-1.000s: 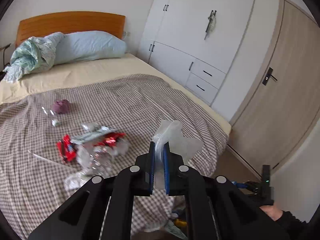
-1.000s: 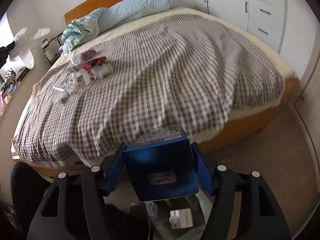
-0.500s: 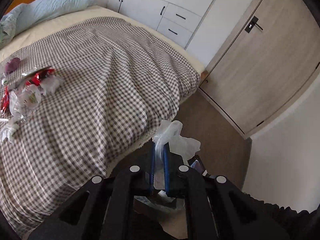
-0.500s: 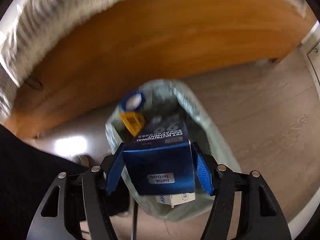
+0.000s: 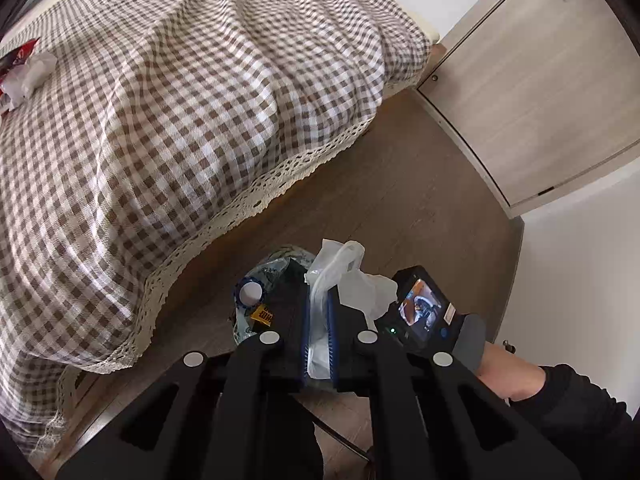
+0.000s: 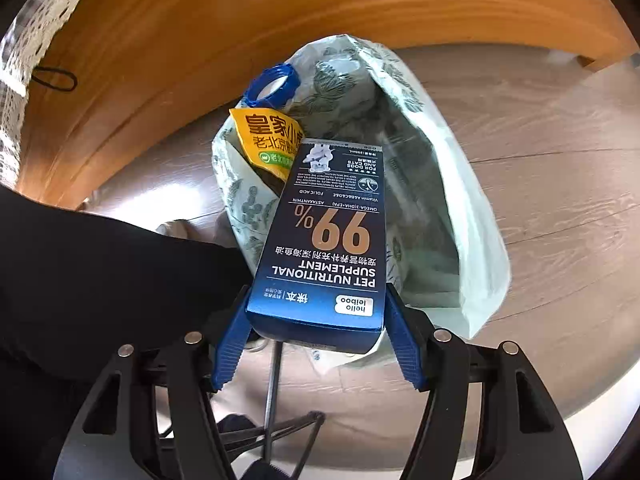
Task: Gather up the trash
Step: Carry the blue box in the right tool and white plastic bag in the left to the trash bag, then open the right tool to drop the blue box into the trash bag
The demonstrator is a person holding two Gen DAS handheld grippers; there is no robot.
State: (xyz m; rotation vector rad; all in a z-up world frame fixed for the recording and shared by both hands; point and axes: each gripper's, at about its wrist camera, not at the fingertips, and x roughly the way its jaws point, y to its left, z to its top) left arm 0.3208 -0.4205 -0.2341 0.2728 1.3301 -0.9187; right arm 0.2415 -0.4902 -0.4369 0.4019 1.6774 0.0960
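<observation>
Blue supplement box (image 6: 320,240) sits pinched in right gripper (image 6: 316,344) over open trash bag (image 6: 452,216) for dropping, w/ left gripper (image 5: 319,332) clamped on bag's handle (image 5: 340,268), prob. holding it open

Checked bedspread (image 5: 168,92) overhangs wood floor (image 5: 400,184) beside pale door (image 5: 532,80).

Glossy card box (image 6: 320,240), thin printed plastic bag (image 6: 460,208) — woven checked bedcover (image 5: 180,100), smooth wood floor (image 5: 400,200).

Red wrapper (image 5: 18,54) cut by edge
</observation>
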